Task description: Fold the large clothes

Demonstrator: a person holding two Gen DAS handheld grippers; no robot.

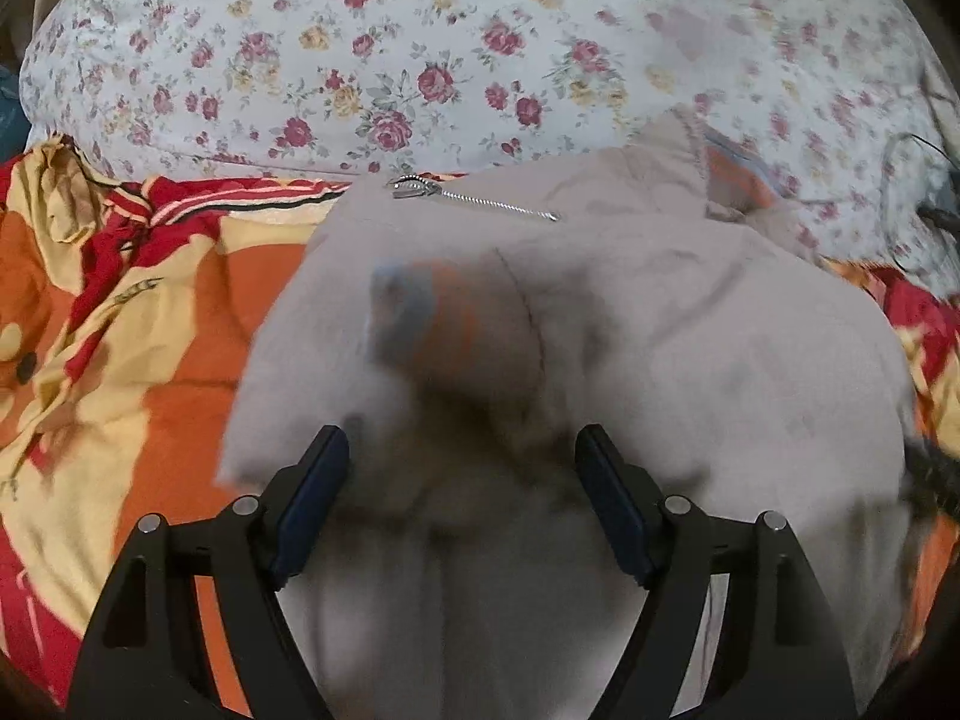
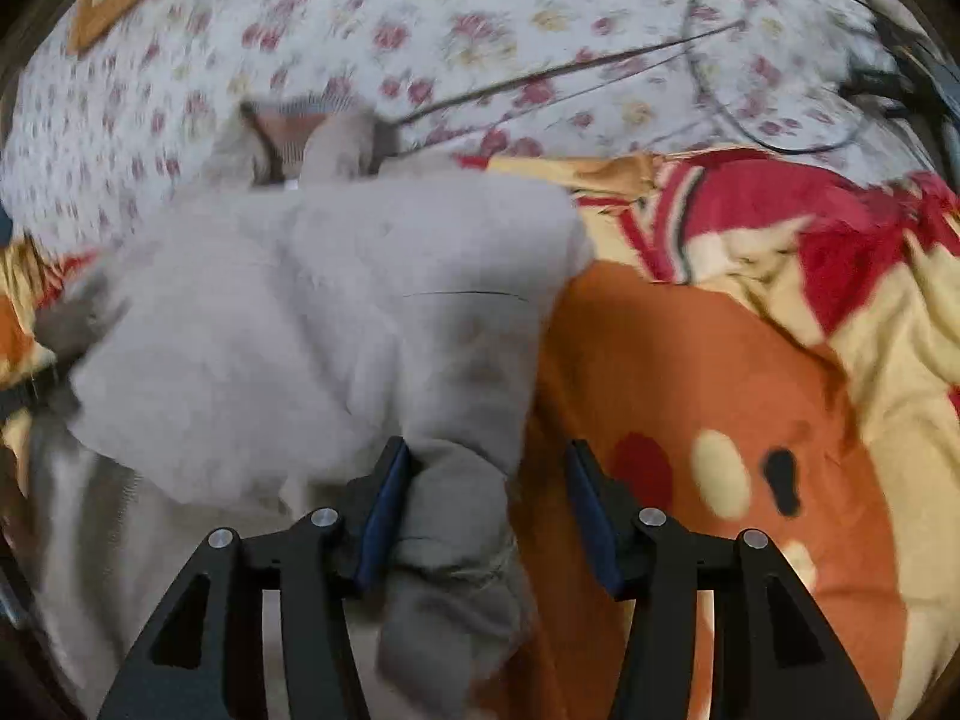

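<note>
A large pale grey garment [image 1: 660, 330] with a silver zipper [image 1: 474, 199] lies bunched on the bed; a striped orange lining shows at its collar [image 1: 735, 177]. My left gripper [image 1: 463, 441] hovers over the garment's middle, jaws wide apart, no cloth pinched between its pads. In the right wrist view the same garment [image 2: 330, 300] fills the left half. A darker grey sleeve end [image 2: 456, 522] lies between the jaws of my right gripper [image 2: 487, 449]. It rests against the left pad [image 2: 384, 510], while the right pad stands apart from it.
An orange, red and cream blanket [image 1: 138, 330] [image 2: 720, 390] lies under the garment. Behind it is a white floral quilt [image 1: 420, 48] [image 2: 420, 30]. Thin black cables [image 2: 780, 60] loop over the quilt at the upper right, near a dark object at the edge.
</note>
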